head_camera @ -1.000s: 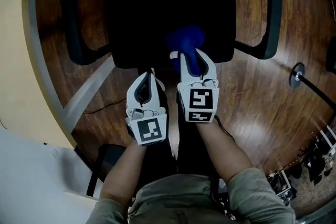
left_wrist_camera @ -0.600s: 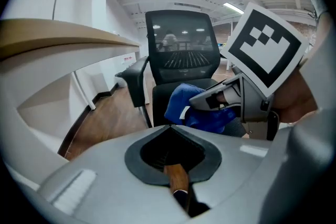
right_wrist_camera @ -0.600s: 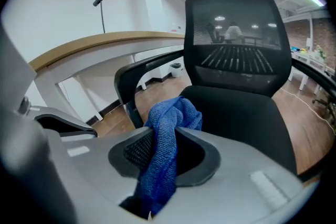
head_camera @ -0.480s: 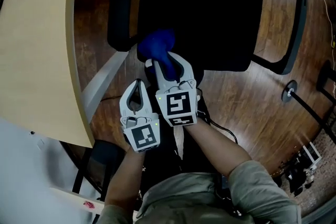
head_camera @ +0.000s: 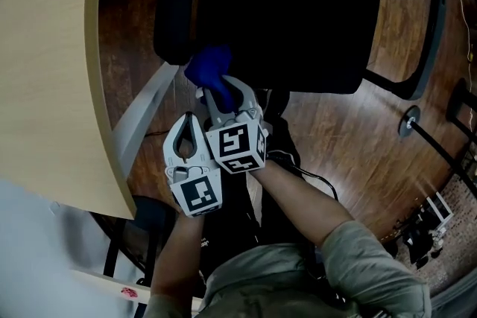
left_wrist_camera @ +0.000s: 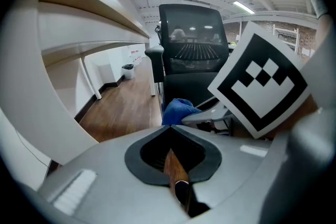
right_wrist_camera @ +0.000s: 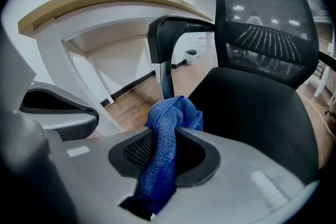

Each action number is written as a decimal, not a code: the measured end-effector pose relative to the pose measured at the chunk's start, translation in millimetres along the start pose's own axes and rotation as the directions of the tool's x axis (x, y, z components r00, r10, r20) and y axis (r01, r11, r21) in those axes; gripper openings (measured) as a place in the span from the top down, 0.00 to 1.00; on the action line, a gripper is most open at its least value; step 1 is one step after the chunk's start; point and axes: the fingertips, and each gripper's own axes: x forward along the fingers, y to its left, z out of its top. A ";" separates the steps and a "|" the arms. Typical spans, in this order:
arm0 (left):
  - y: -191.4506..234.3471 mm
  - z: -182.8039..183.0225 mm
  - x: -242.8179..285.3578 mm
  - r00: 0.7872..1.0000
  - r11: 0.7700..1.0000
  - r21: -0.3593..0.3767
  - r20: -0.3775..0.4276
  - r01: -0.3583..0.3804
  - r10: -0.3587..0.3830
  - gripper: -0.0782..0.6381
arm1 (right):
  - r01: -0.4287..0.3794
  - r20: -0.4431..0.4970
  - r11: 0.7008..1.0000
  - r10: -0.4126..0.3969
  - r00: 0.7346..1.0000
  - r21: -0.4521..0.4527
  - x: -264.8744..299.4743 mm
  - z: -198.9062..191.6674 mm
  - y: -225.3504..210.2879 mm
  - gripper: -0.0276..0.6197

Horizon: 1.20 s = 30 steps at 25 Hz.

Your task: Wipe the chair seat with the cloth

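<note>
Blue cloth [head_camera: 209, 67] bunches out of the right gripper [head_camera: 218, 89], whose jaws clamp it at the front corner of the chair seat [head_camera: 291, 18], below the armrest [head_camera: 175, 4] on the desk side. The left gripper [head_camera: 187, 123], jaws pressed together with nothing between them, sits just beside it over the wooden floor [head_camera: 335, 130]. The curved desk edge [head_camera: 97, 86] hems in that side; the black seat spreads wide the other way.
</note>
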 end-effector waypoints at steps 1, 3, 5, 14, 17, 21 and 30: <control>0.7 1.1 -1.0 1.000 1.000 0.005 0.003 0.002 -0.002 0.88 | 0.006 -0.003 1.000 -0.006 1.000 -0.002 -1.3 -1.1 -0.8 0.80; -5.9 2.7 -1.7 1.000 1.000 0.018 0.015 0.012 -0.012 0.88 | 0.025 -0.006 1.000 -0.025 1.000 0.003 -7.7 -7.3 -8.2 0.80; -18.5 5.9 -0.2 0.999 0.999 0.032 0.023 0.027 -0.027 0.88 | 0.045 -0.010 0.999 -0.045 0.999 0.016 -16.7 -15.7 -21.1 0.80; -109.9 51.7 6.4 0.989 0.984 0.121 0.049 0.130 -0.136 0.88 | 0.173 -0.035 0.978 -0.170 0.985 0.116 -87.7 -50.8 -110.7 0.80; -149.7 66.2 14.3 0.978 0.965 0.180 0.051 0.192 -0.204 0.88 | 0.238 -0.044 0.955 -0.234 0.971 0.176 -112.5 -68.6 -148.0 0.80; -200.9 77.6 20.6 0.961 0.939 0.233 0.056 0.252 -0.272 0.88 | 0.313 -0.063 0.918 -0.308 0.949 0.244 -145.9 -98.1 -191.5 0.80; -297.6 96.5 23.6 0.922 0.880 0.321 0.045 0.350 -0.383 0.88 | 0.432 -0.101 0.824 -0.426 0.899 0.366 -214.8 -152.7 -265.8 0.80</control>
